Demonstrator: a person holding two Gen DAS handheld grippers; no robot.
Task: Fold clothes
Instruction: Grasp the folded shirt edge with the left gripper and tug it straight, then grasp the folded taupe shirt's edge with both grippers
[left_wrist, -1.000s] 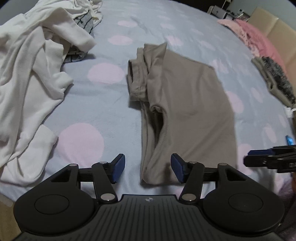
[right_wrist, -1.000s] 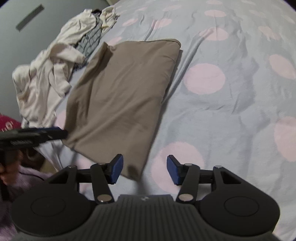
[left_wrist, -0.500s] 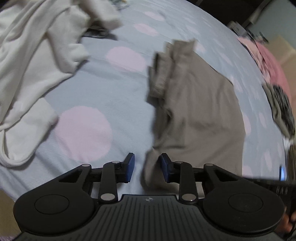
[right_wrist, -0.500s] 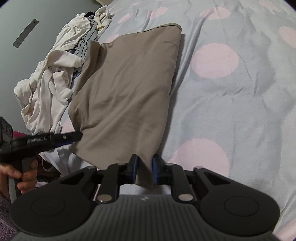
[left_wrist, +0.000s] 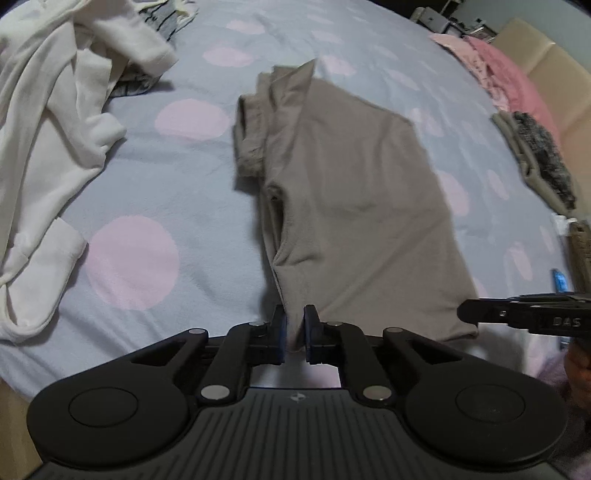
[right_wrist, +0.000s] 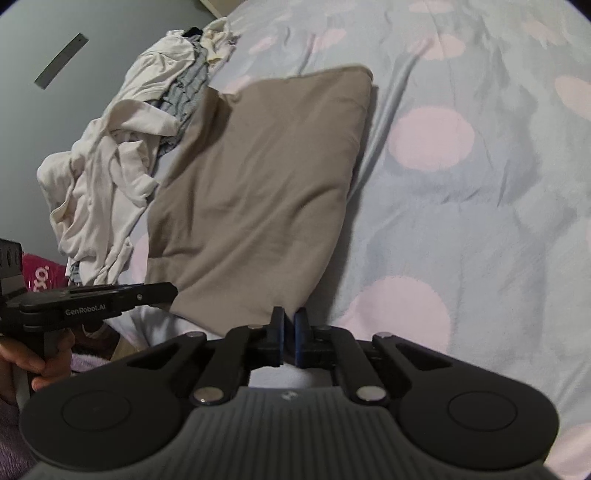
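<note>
Both tools (left_wrist: 294, 334) (right_wrist: 289, 336) clamping taupe garment (left_wrist: 354, 206)

The left gripper (right_wrist: 92, 302), at the near left of the right wrist view, carries "GenRobot.AI" in pale letters on its side. The right gripper (left_wrist: 524, 317), at the near right of the left wrist view, shows "DAS" on its side. A pink bag (right_wrist: 40, 273) at the left edge bears white letters, only "go." readable.

white clothes (left_wrist: 55, 122) cut off at left, perhaps shirts.
</note>
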